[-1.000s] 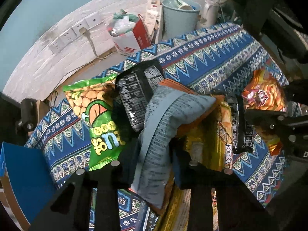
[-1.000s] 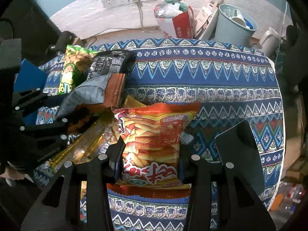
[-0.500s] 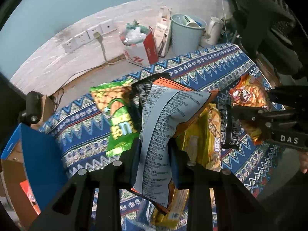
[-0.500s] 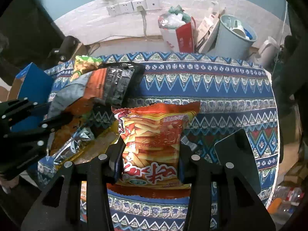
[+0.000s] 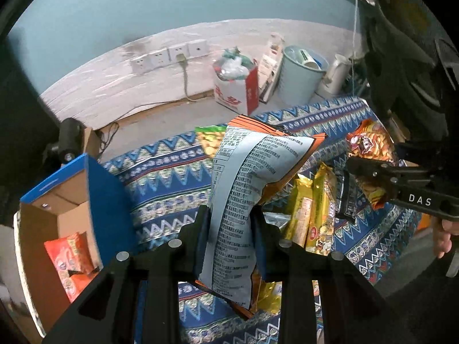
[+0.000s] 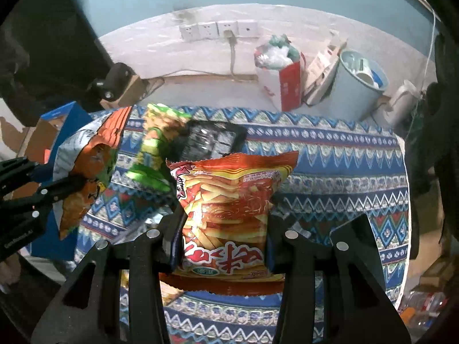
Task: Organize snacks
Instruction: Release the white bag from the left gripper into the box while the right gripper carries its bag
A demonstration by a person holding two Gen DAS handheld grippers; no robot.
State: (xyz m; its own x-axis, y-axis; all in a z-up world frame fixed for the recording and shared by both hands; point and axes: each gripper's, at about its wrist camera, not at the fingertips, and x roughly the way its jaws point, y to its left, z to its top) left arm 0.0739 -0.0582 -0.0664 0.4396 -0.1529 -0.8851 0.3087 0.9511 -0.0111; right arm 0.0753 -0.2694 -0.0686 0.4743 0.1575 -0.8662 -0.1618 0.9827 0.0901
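My left gripper is shut on a grey-backed orange snack bag and holds it upright above the patterned table; the bag also shows in the right wrist view. My right gripper is shut on an orange-red fries snack bag, lifted off the table; that bag also shows in the left wrist view. A green snack bag, a black snack bag and yellow snack packs lie on the blue patterned tablecloth.
An open cardboard box with blue flaps stands left of the table and holds a red snack bag. Behind the table are a red-and-white paper bag, a pale bin, a white kettle and wall sockets.
Both grippers have risen with their bags. The left one has swung left, bringing the open box into view; the grey-backed bag is clear of the pile.
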